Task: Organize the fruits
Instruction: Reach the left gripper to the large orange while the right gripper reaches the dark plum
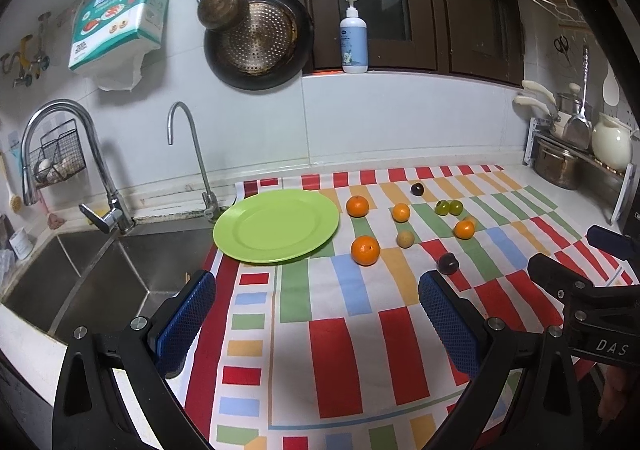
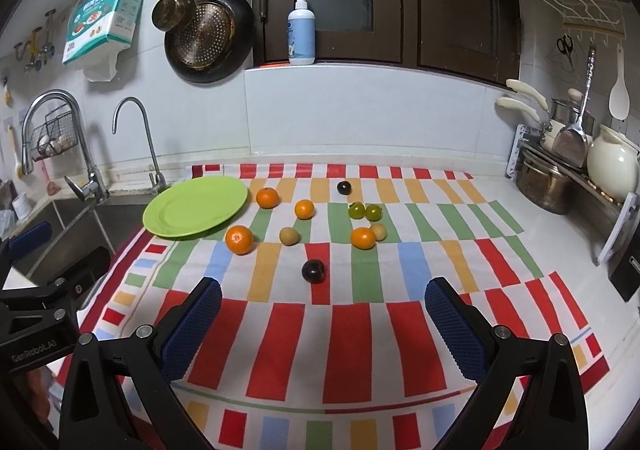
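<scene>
An empty green plate (image 1: 276,225) (image 2: 196,212) lies on a striped cloth beside the sink. To its right, scattered on the cloth, are several oranges (image 1: 365,250) (image 2: 239,239), two dark plums (image 1: 447,263) (image 2: 313,271), two green fruits (image 1: 449,207) (image 2: 365,211) and tan fruits (image 1: 405,239) (image 2: 289,235). My left gripper (image 1: 316,290) hovers open over the cloth, short of the plate and fruit, nothing between its blue pads. My right gripper (image 2: 322,296) is also open and empty, with the near plum just beyond its fingertips.
A steel sink (image 1: 100,278) with two taps (image 1: 192,154) lies left of the cloth. Pans hang on the tiled wall (image 1: 256,38), a soap bottle (image 2: 301,30) stands on the sill, and pots and a rack (image 2: 568,170) crowd the right end.
</scene>
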{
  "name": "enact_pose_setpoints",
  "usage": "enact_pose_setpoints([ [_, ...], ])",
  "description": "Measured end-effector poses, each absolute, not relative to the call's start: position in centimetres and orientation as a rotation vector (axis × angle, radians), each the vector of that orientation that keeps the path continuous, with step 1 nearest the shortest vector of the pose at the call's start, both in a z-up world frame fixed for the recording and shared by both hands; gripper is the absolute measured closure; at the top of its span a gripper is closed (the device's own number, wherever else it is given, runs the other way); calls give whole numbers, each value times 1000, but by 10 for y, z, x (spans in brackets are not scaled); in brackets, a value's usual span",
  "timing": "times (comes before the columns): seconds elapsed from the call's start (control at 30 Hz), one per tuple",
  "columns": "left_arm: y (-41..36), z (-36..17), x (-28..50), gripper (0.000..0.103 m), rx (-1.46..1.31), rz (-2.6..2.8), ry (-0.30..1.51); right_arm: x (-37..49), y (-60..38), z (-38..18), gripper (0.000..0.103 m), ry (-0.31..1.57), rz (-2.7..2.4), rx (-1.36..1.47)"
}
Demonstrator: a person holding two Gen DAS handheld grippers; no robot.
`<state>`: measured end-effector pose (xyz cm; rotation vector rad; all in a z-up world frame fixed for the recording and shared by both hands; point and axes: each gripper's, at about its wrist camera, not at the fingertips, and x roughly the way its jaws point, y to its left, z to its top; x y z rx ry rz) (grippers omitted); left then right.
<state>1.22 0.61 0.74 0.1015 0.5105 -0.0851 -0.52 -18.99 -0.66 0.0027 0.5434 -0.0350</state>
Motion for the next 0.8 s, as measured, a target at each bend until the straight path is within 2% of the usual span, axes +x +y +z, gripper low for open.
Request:
enact_pose_setpoints([
  [0.43, 12, -1, 54, 0, 167, -207, 512, 24, -175, -15, 1, 563, -86, -27],
  [0.8, 16, -9, 96, 5, 231, -353, 507, 51, -162, -26, 8, 607, -165, -4],
])
